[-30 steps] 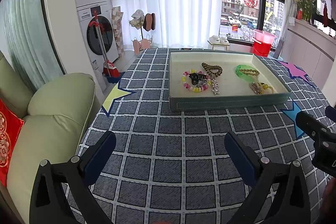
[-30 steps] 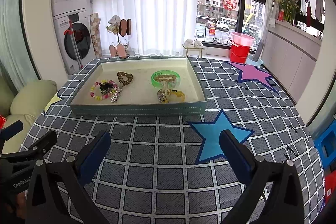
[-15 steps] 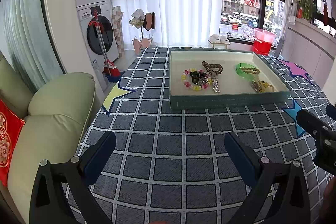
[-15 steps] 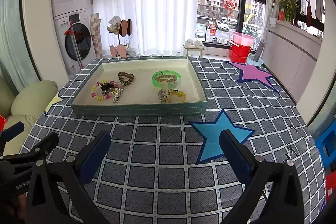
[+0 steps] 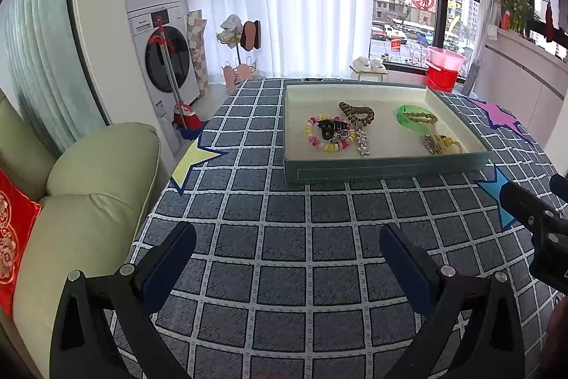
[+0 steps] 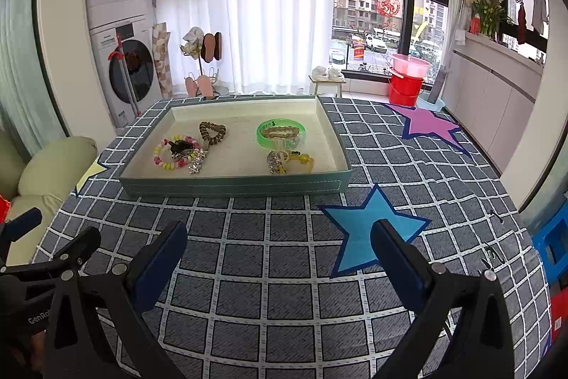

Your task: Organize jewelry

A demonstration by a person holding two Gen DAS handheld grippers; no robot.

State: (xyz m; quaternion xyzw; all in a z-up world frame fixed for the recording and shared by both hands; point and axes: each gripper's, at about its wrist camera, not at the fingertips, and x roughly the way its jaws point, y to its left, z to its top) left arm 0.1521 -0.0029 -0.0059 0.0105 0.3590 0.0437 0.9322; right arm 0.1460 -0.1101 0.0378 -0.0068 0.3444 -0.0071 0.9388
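A grey-green tray [image 5: 387,168] [image 6: 234,187] with a cream lining sits at the far middle of the table. In it lie a pink and yellow bead bracelet [image 5: 328,136] [image 6: 175,152] with a black clip, a brown coiled hair tie [image 5: 356,112] [image 6: 212,132], a silver star chain [image 5: 362,144], a green bangle [image 5: 416,118] [image 6: 281,133] and a yellow tangle [image 5: 440,143] [image 6: 289,161]. My left gripper [image 5: 288,251] and right gripper [image 6: 278,245] are both open and empty, well short of the tray, above the checked cloth.
A checked grey tablecloth [image 5: 284,237] with a blue star [image 6: 372,226], a purple star [image 6: 427,125] and a yellow star [image 5: 193,160] covers the table. A pale green sofa [image 5: 81,194] stands at the left. Stacked washing machines [image 5: 156,23] stand behind.
Both grippers have drifted slightly back and up from the tray. The jaws stay open. The jewelry has not moved.
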